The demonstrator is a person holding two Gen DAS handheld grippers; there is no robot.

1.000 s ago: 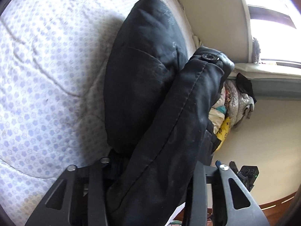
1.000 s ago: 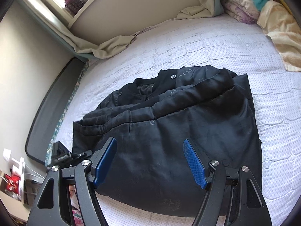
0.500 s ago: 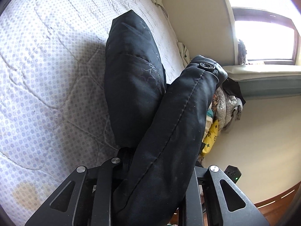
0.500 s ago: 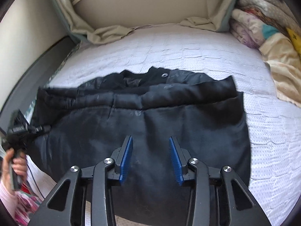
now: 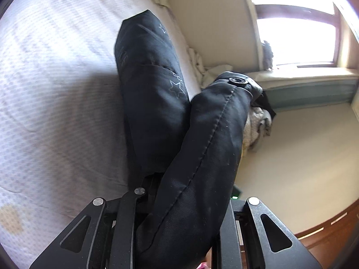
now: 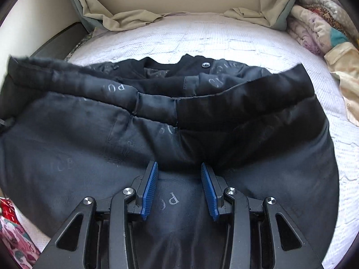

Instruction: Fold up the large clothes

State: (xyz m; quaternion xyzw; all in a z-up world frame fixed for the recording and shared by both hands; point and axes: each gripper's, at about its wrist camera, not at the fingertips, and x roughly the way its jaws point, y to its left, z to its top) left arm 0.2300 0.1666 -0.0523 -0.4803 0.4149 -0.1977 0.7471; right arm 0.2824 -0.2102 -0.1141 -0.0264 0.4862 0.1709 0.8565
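The left claw [image 5: 179, 219] grips the black jacket [image 5: 208, 148], which hides its fingertips; the right claw [image 6: 179, 186], jaws parted after closing, hovers over cloth.

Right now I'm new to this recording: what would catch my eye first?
A large black padded jacket sprawls across the white quilted bed, filling the right wrist view. The left gripper clamps a thick fold of it. The right gripper, jaws just narrowed, hovers low above the cloth with blue pads apart.

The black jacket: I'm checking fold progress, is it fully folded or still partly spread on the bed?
Partly folded. The black jacket lies broad across the bed, one sleeve doubled over; the left tool holds another part up.
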